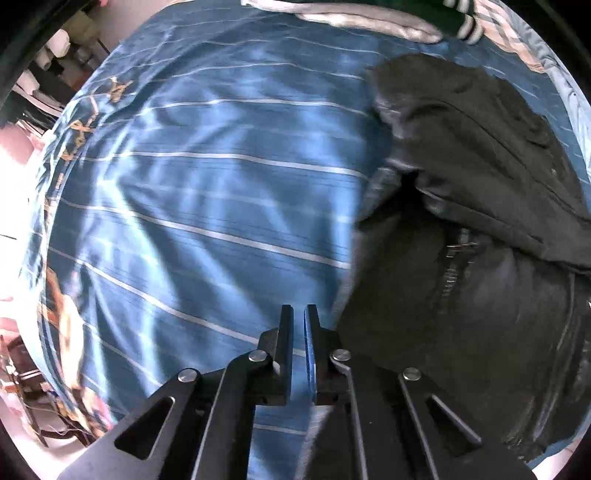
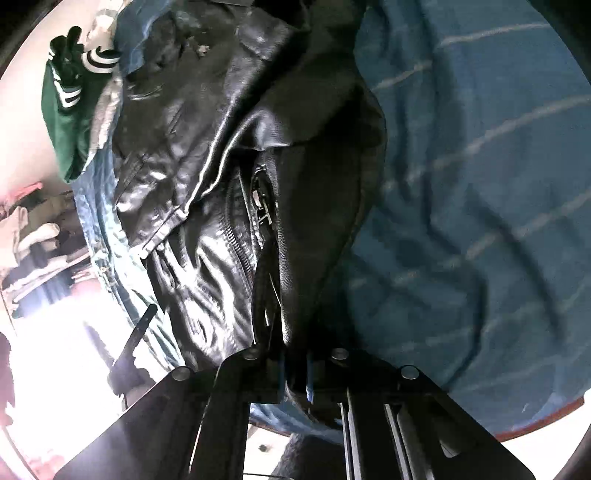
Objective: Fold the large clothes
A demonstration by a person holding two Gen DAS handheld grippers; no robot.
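A black leather jacket (image 1: 480, 206) lies crumpled on the right side of a blue striped bed sheet (image 1: 207, 184). My left gripper (image 1: 299, 314) is shut and empty, hovering over the sheet just left of the jacket's lower edge. In the right wrist view the jacket (image 2: 229, 155) fills the middle, its zipper showing. My right gripper (image 2: 295, 363) is shut on a fold of the jacket's edge, which hangs between its fingers.
A green garment with white-striped cuffs (image 2: 70, 99) and a grey one (image 1: 369, 22) lie at the far end of the bed. The bed's edge (image 2: 535, 424) runs close below the right gripper. Room clutter (image 1: 55, 51) stands beyond the bed's left side.
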